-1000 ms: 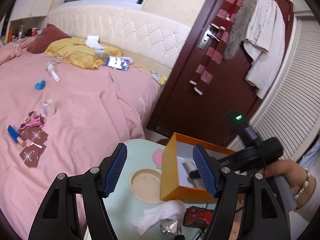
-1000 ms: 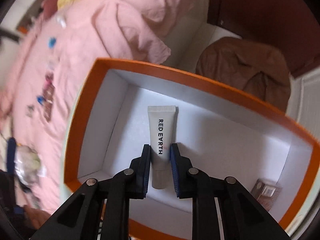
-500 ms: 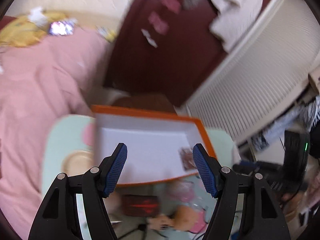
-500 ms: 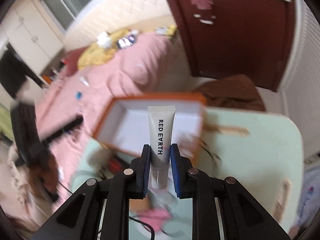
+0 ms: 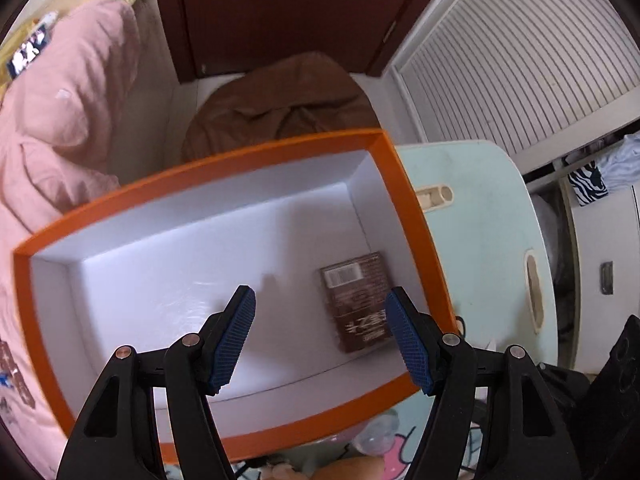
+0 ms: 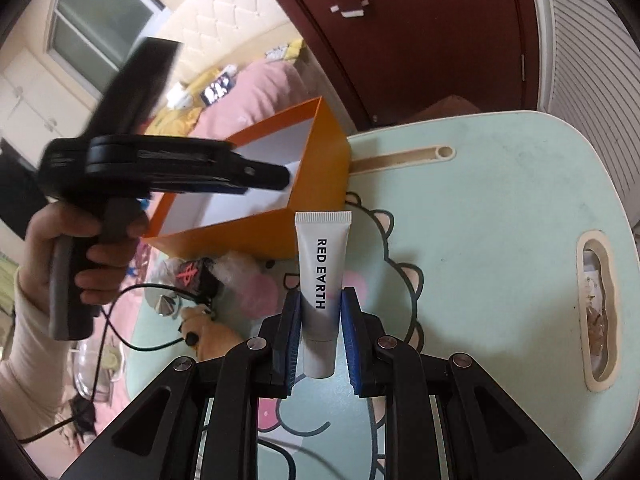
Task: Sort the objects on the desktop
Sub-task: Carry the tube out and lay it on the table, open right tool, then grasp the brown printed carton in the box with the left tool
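Tube [image 6: 322, 276] marked RED EARTH (white, crimped end forward): pinched by your right tool [image 6: 320, 334] above the mint desk [image 6: 500, 216], just beside the orange box [image 6: 316, 200]. Your left tool [image 5: 322, 340] hangs spread over that box, where a brown packet [image 5: 356, 300] lies.

White tube gripped above the mint-green table

The right gripper [image 6: 320, 332] clamped a white plastic tube printed RED EARTH [image 6: 322, 276], crimped end pointing away, over the pale mint-green cartoon-printed table [image 6: 480, 208]; beyond it stood an open orange cardboard box with white lining [image 6: 316, 188]; the left gripper [image 6: 276, 178], held in a hand [image 6: 92, 248], reached over the box's interior; its jaws could not be made out.
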A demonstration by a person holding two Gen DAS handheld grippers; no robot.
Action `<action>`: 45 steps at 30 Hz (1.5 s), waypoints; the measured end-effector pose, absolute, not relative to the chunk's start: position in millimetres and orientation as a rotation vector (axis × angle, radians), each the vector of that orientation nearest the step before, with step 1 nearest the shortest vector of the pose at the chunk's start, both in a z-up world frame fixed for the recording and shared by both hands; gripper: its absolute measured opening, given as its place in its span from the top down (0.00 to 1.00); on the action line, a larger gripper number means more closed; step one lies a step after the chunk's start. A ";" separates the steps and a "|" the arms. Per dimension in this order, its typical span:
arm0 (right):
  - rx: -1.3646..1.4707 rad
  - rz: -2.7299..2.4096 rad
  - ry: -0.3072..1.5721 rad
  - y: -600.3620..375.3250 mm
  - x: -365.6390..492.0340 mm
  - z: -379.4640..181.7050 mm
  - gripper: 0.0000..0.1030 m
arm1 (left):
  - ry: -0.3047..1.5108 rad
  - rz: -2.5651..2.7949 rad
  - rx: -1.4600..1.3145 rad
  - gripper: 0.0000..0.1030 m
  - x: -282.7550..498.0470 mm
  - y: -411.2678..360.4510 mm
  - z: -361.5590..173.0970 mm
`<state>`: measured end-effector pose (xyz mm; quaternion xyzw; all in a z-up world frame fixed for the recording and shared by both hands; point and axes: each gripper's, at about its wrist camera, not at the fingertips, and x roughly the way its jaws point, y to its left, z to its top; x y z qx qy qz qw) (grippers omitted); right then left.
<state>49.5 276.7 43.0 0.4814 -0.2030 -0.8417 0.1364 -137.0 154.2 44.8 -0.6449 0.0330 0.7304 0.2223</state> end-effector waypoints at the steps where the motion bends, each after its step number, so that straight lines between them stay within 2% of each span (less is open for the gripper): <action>1: 1.384 -2.437 -0.598 279.1 49.2 43.3 0.82 | 0.093 2.001 -1.805 0.34 -136.8 157.5 41.0; 9: 1.354 -2.408 -0.648 282.1 56.5 39.4 0.81 | 0.104 1.989 -1.820 0.33 -135.7 171.2 29.0; 12: 1.354 -2.396 -0.659 282.5 56.4 36.8 0.81 | 0.071 1.985 -1.815 0.29 -136.2 167.1 25.2; 21: 1.348 -2.389 -0.659 281.6 55.2 35.8 0.81 | -0.011 2.076 -1.855 0.29 -140.9 120.4 32.4; 25: 1.348 -2.382 -0.658 278.8 52.3 35.6 0.81 | 0.072 2.045 -1.765 0.29 -137.5 139.5 43.2; 29: 1.367 -2.380 -0.642 276.6 52.1 33.1 0.80 | 0.188 1.995 -1.777 0.29 -134.5 160.6 32.0; 31: 1.358 -2.381 -0.656 277.9 54.1 33.4 0.80 | 0.176 1.979 -1.761 0.29 -132.3 159.6 31.1; 33: 1.353 -2.385 -0.666 279.9 55.8 33.8 0.80 | 0.163 1.963 -1.743 0.44 -130.2 158.3 30.6; 34: 1.352 -2.387 -0.670 281.0 56.4 34.1 0.80 | 0.156 1.955 -1.734 0.58 -129.1 157.6 30.3; 37: 1.356 -2.391 -0.676 283.2 56.9 33.7 0.80 | 0.176 1.997 -1.680 0.59 -125.1 154.1 39.5; 45: 1.335 -2.455 -0.588 274.3 64.3 44.5 0.78 | -0.038 2.155 -1.359 0.58 -89.9 98.5 147.1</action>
